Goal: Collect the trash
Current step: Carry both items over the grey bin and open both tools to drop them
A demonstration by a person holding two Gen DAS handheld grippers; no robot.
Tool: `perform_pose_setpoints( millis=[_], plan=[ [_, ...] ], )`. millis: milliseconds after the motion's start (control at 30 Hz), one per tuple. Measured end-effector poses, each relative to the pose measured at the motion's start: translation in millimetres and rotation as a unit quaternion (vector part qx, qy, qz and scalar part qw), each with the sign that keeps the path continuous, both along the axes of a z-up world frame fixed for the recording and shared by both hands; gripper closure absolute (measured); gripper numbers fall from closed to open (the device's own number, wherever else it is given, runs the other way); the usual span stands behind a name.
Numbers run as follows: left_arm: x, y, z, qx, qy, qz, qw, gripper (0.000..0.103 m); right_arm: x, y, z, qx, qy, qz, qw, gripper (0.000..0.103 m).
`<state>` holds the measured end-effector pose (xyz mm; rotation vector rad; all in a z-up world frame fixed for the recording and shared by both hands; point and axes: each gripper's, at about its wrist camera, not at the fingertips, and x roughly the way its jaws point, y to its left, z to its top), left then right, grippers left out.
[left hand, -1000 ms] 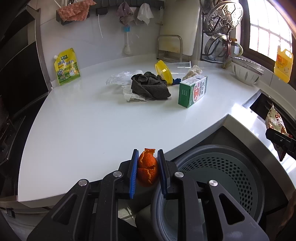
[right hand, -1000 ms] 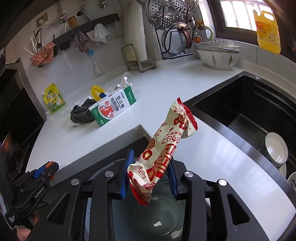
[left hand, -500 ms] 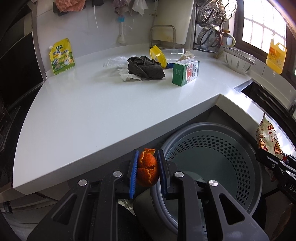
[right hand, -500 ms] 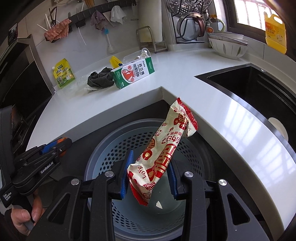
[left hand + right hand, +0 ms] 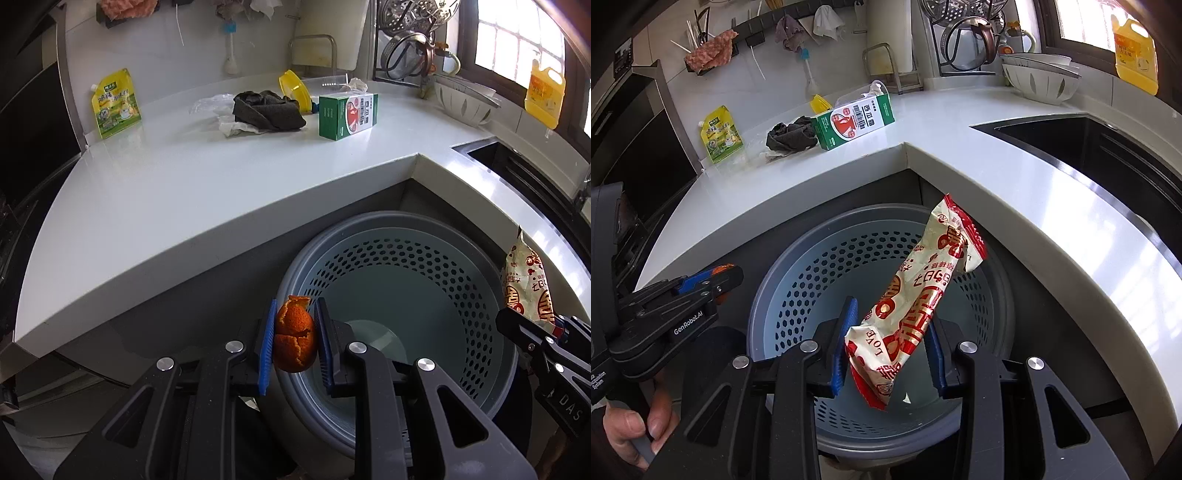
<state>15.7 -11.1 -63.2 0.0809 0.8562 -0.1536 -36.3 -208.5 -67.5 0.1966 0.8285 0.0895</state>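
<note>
My left gripper is shut on an orange peel and holds it above the near left rim of a grey perforated trash bin. My right gripper has its jaws apart around a red and white snack wrapper, which still stands between them over the bin. The wrapper also shows at the right edge of the left wrist view. The left gripper shows at the left of the right wrist view.
The white corner counter holds a green carton, a dark cloth, clear plastic, a yellow lid and a yellow pouch. A dark sink lies to the right.
Both grippers have moved down and back from the counter until they hang over the bin. The right jaws have widened around the wrapper.
</note>
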Motion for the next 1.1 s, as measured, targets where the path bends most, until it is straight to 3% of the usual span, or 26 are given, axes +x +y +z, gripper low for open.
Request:
perform_pose_setpoints(
  millis=[633,700,767,867,1100],
  plan=[
    [-2.9,-21.0,-15.7,0.002,0.032,-0.020,0.9993,0.079,-5.7,-6.5,-21.0,0.020,0.019,0.015,1.000,0.068],
    [-3.6,-20.6,-14.6,0.001,0.029,-0.019,0.9994,0.075,-6.2,-6.6,-20.8,0.021,0.018,0.015,1.000,0.067],
    [-4.0,-19.5,-13.2,-0.001,0.027,-0.016,0.9995,0.062,-7.1,-7.0,-20.0,0.021,0.015,0.013,1.000,0.054],
    [-5.5,-17.5,-10.7,-0.001,0.020,-0.010,0.9997,0.044,-10.1,-8.4,-15.5,0.024,0.003,0.009,1.000,0.044],
    [-7.3,-14.2,-8.6,-0.006,0.018,-0.007,0.9998,0.040,-11.1,-8.4,-13.4,0.026,0.001,0.010,1.000,0.043]
  ],
)
